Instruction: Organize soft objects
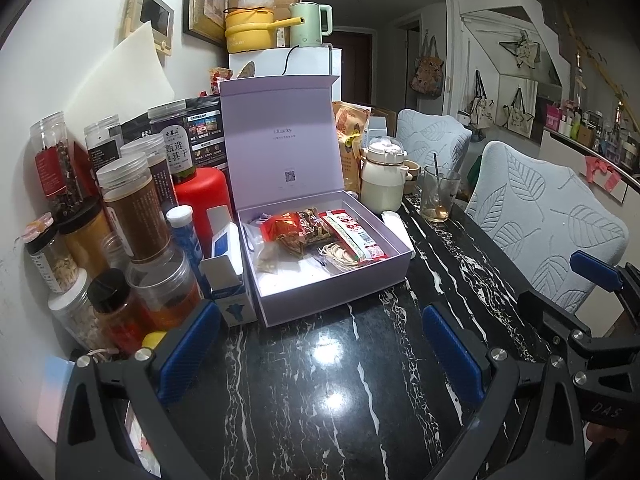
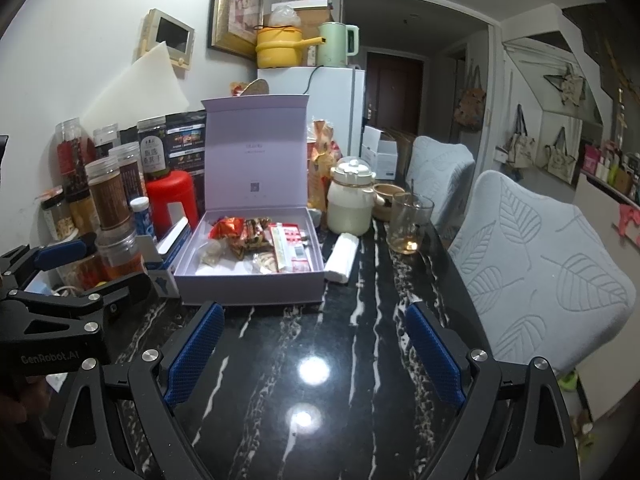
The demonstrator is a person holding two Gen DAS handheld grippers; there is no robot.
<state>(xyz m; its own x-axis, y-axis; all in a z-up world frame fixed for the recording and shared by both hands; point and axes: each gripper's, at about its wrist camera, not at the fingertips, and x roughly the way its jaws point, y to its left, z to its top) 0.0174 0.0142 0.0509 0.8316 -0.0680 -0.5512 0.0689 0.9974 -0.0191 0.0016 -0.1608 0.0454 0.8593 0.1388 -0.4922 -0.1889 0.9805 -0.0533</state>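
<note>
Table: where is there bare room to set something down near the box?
Bare marble table between the open box and both claws, plus a strip right of the white roll toward the chairs. Crowded left: jars and cartons pack that side.

Open box (image 2: 248,276) mid-table (image 2: 304,360); snack packets (image 2: 256,240) inside; jars (image 2: 110,196) left; teapot (image 2: 350,200), glass (image 2: 410,224) right.

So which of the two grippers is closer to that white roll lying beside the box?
Right, though not by much. The right gripper hovers open over the table with the white roll ahead, slightly right. The left gripper is open too, facing the box, so the roll lies further off to its right.
</note>
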